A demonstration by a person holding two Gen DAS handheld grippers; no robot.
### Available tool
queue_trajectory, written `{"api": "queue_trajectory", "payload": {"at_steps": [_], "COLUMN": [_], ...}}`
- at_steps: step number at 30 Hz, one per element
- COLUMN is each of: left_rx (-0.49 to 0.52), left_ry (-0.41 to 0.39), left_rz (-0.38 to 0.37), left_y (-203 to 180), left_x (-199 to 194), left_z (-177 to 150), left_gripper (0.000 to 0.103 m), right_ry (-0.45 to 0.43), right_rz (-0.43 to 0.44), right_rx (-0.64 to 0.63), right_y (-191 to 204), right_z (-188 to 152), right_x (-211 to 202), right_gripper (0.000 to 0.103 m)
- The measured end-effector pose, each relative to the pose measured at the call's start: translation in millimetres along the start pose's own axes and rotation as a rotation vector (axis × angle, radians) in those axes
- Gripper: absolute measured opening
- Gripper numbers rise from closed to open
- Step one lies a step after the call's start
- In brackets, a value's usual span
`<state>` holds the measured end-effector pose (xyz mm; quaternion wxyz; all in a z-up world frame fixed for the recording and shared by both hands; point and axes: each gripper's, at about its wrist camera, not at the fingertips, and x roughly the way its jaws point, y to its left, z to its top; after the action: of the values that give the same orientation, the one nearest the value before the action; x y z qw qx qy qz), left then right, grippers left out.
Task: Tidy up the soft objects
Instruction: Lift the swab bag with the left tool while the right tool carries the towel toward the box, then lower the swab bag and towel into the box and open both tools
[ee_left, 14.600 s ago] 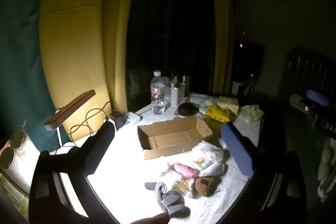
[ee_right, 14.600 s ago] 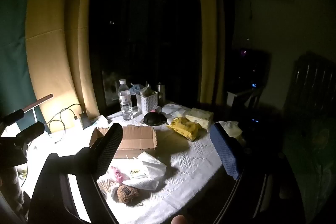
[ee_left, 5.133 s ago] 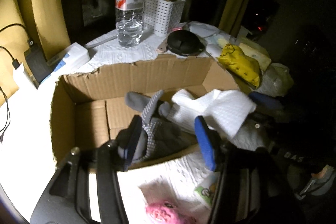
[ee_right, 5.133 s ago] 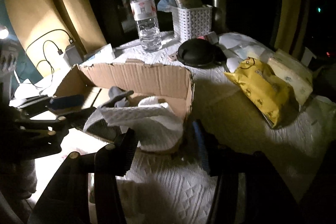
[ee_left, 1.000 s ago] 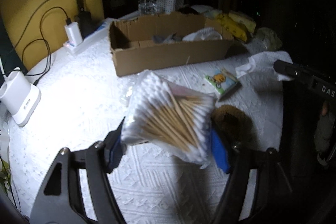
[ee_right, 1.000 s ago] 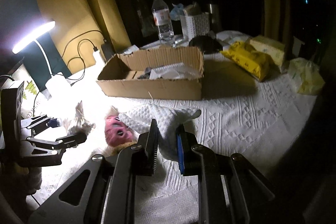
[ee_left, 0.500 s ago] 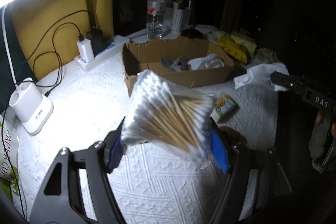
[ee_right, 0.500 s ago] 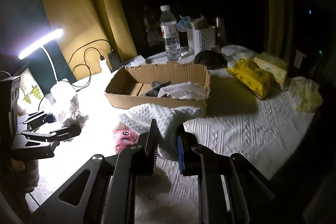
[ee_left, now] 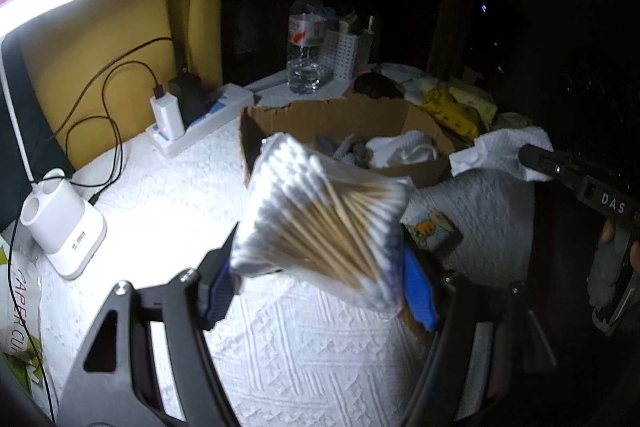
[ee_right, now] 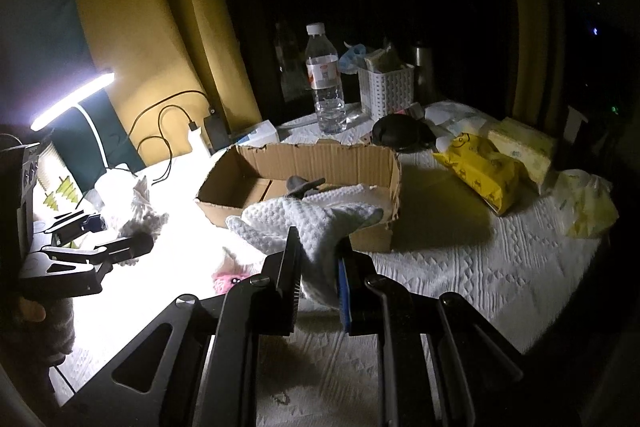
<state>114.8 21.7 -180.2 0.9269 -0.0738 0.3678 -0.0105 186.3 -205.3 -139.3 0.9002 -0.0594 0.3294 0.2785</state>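
Soft items, a grey sock and a white cloth, already lie in the open brown cardboard box [ee_right: 304, 183] mid-tabletop; a pink plush toy [ee_right: 228, 277] waits near the front edge. Left gripper [ee_left: 320, 291] clamps a clear bag of wooden cotton swabs [ee_left: 324, 223] aloft, right gripper [ee_right: 318, 279] pinches a white knitted cloth [ee_right: 308, 223] before the box. Open tabletop surrounds the box front; clutter crowds the far edge.
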Motion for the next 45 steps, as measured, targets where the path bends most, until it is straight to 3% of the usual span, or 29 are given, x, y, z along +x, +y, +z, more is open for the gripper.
{"api": "queue_trajectory", "payload": {"at_steps": [23,45], "left_rx": [0.003,0.013], "left_ry": [-0.012,0.064], "left_rz": [0.027,0.011], "left_y": [-8.3,-25.6], "left_x": [42.2,127.5], "left_z": [53.7,79.5], "left_gripper": [0.071,0.072], "right_ry": [-0.015,0.055], "right_rz": [0.039,0.104], "right_rx": [-0.002,0.016], "right_y": [-29.8,-54.4], "right_z": [36.6,44.8], "right_x": [40.9,123.7], "right_gripper": [0.017,0.017]}}
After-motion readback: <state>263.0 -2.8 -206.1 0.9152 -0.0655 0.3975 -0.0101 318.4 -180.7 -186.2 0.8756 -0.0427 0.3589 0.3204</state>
